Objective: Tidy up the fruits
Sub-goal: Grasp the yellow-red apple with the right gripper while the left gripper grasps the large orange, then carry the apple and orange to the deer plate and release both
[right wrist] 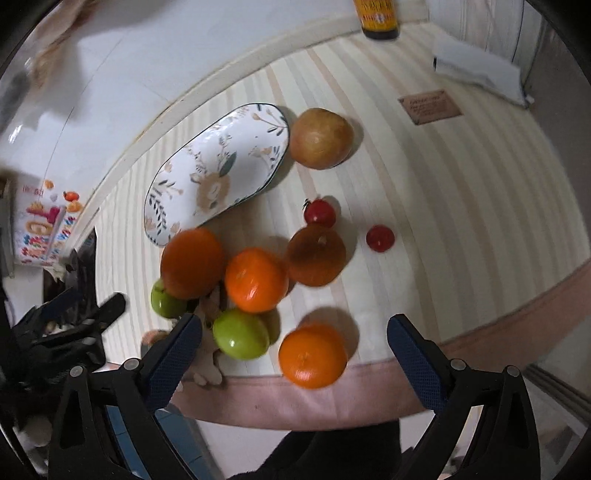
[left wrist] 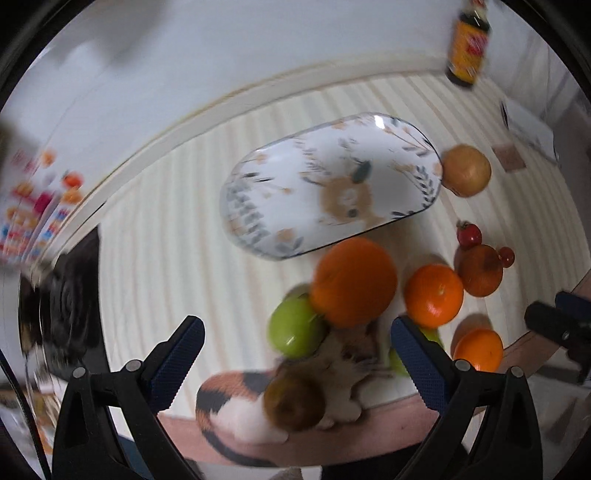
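Dark bottle (right wrist: 379,18) with a yellow label stood at the table's (right wrist: 461,206) far edge by the wall. White folded paper (right wrist: 480,72) and a small brown card (right wrist: 430,106) lay far right. Colourful printed box (right wrist: 40,225) sat left. Calico cat (left wrist: 240,402) was at the table's near edge.

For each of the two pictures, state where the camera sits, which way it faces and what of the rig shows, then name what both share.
Left wrist: on the left gripper, looking forward and down at the oval plate and the fruit; its own open fingers frame the bottom, the right gripper at the right edge.
Right wrist: on the right gripper, over the near table edge; its own open fingers show, the left gripper at left.
Shared: plate, pale apple, bottle.
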`<state>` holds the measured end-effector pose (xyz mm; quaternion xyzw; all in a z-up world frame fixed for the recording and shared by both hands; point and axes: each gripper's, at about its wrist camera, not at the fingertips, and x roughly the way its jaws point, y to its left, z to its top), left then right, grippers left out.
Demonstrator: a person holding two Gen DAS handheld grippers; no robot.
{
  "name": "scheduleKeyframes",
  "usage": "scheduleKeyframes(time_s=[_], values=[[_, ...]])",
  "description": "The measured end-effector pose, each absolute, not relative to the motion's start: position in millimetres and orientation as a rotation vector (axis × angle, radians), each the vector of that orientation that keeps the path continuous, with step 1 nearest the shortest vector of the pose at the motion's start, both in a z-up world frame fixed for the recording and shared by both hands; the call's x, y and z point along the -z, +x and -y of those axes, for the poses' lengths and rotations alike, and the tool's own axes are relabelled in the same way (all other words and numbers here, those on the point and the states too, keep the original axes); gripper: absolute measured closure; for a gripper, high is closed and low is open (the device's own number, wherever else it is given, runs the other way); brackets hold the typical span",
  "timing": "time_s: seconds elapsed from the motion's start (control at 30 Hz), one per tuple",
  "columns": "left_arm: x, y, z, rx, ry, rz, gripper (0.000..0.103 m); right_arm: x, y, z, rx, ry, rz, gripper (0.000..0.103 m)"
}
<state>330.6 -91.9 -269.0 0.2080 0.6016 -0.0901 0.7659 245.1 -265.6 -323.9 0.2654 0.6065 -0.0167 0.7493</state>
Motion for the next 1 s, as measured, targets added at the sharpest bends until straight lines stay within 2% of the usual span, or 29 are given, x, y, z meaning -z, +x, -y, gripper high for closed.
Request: scheduleKeyframes(time_s=[0.2,0.4,0.43,0.5,0.53,0.63,0.7,0.83,0.9,1.0], values=[[314.8,361.4,130.6,0.242,0.607,-1.395,0.0,336.7,290.0,301.4,0.026,0.621,-1.324,0.001],[347.0,379.3,137.0,0.238,0.598,-1.502,0.001,348.0,329.2,318.1,0.008,0.634,-1.337,0.001],[349.7,381.1,136.9,0.237,0.591,-1.509,0.003,351.6,337.9,320.2,0.006,0.635,-1.34,0.001],[354.8,385.8,135.8,0.245,0.553,-1.528,0.023,357.0,350.9,324.5,0.008,0.644,-1.341,0.001],[355.8,387.4,134.5,0.254,0.514,-1.536,0.026,359.3,353.9,325.4,0.012,0.646,-1.341,0.002],[355.9,388.3,131.6,0.228,0.484,-1.513,0.027,376.1,376.2,333.5,0.047,0.666,-1.349,0.004],[355.3,387.8,129.4,0.212,0.471,-1.503,0.027,388.5,387.1,337.7,0.06,0.691,-1.358,0.008],[355.6,388.2,122.9,0.202,0.421,-1.507,0.027,417.6,406.3,340.1,-0.003,0.804,-1.384,0.035],[355.6,387.2,118.0,0.209,0.409,-1.514,0.025,417.8,408.5,336.7,-0.017,0.796,-1.384,0.036],[358.3,390.8,111.1,0.219,0.409,-1.525,0.025,410.4,407.3,321.3,-0.036,0.64,-1.445,0.036]])
